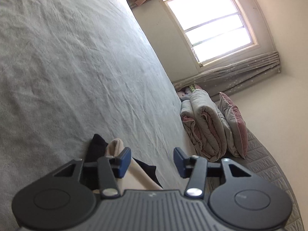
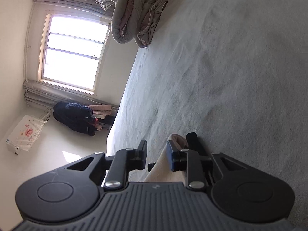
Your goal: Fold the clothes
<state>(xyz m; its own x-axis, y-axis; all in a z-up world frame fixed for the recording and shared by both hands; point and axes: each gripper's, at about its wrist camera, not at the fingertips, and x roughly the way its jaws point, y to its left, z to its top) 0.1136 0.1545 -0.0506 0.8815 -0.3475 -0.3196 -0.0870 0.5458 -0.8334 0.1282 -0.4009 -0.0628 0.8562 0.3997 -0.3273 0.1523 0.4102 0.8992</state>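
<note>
On the bed (image 1: 67, 61), close under both grippers, lies the clothing: a cream garment (image 1: 117, 146) with a dark garment (image 1: 96, 144) beneath and beside it. In the left wrist view the cream piece appears as a long strip whose long axis runs from its rounded end, just beyond the left finger, back beneath the gripper body; its rounded end points out across the open bed. The dark garment shows on both sides of the strip, and both pieces rest on the grey sheet. In the right wrist view the cream garment (image 2: 165, 165) likewise runs lengthwise from under the gripper to a rounded end beside the right finger, with the dark garment (image 2: 194, 142) touching it on the far side.

Left gripper (image 1: 152, 162): fingers set wide apart, nothing between them; the left finger overlaps the cream strip in view, but contact cannot be confirmed. Right gripper (image 2: 156, 155): fingers apart with a narrower gap; the cream fabric is visible through that gap, unclamped.

A rolled quilt (image 1: 204, 127) and a pink-edged pillow (image 1: 234, 123) sit at the bed's far end. A window (image 1: 209, 23) with gathered curtains (image 1: 240, 69) occupies the wall beyond. A dark jacket (image 2: 75, 115) is piled past the bed's edge, near a white box (image 2: 25, 134).
</note>
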